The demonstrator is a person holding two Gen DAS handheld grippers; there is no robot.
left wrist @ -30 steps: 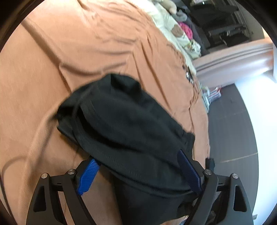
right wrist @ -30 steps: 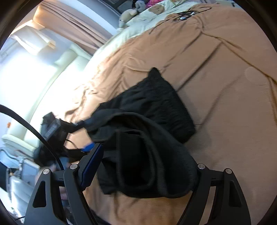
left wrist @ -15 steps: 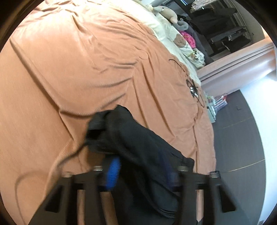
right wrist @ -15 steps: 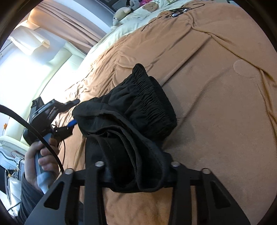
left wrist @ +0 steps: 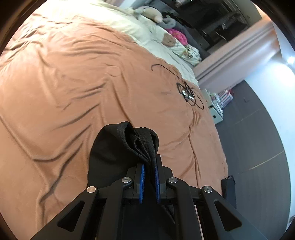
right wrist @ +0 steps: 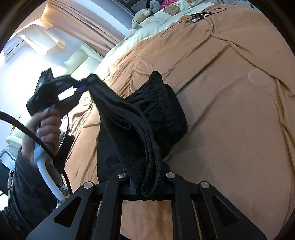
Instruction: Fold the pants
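The black pants [right wrist: 147, 114] hang in a bunch between both grippers above the tan bedspread [right wrist: 230, 120]. Their gathered elastic waistband [right wrist: 162, 103] sags lowest toward the bed. My left gripper [left wrist: 149, 167] is shut on a folded black hem of the pants [left wrist: 129, 144], and it also shows in the right wrist view [right wrist: 83, 85], held up in a hand. My right gripper [right wrist: 147, 173] is shut on a stitched edge of the same pants, which covers its fingertips.
The bedspread [left wrist: 64, 83] is wrinkled and wide. A tangle of black cable [left wrist: 188, 92] lies near its far edge. Cream pillows and stuffed toys [left wrist: 153, 16] sit at the head. The bed's right edge drops to a dark floor [left wrist: 258, 138]. A curtain [right wrist: 88, 20] hangs behind.
Both grippers went from open around the pants to shut on them. They have lifted the cloth up off the bed, and the left gripper has risen high.
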